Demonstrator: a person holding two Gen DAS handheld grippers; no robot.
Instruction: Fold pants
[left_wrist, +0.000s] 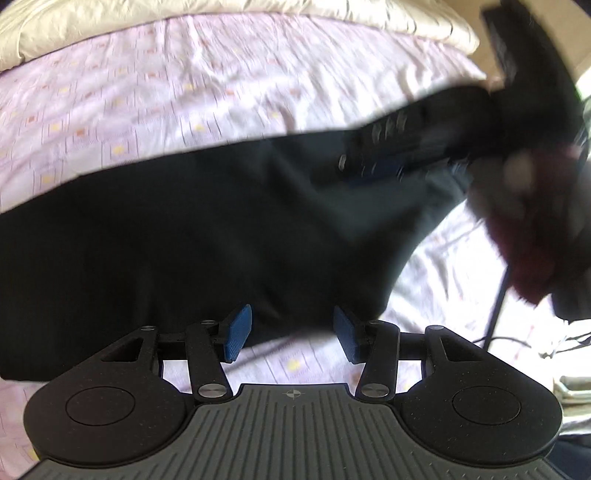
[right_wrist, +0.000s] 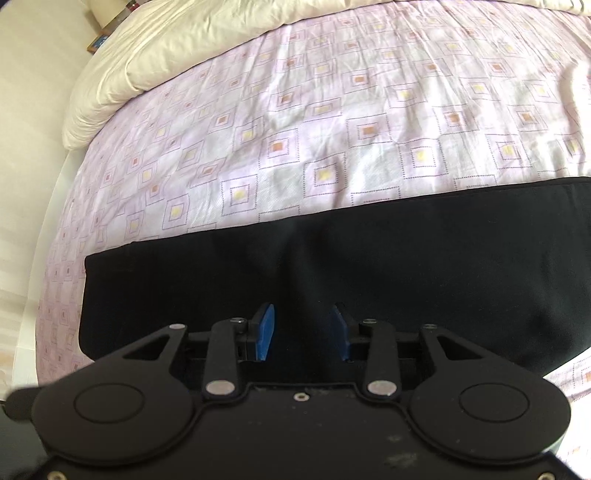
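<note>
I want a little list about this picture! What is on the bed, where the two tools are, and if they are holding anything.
bed cover: pink sheet with small squares
on the sheet: black pants, lying flat
far edge of bed: cream duvet
left tool: open, above the pants' near edge, holding nothing
right tool: open, above the pants, holding nothing
blurred in left view: the other tool and a dark red sleeve
fold: cannot tell how far along
</note>
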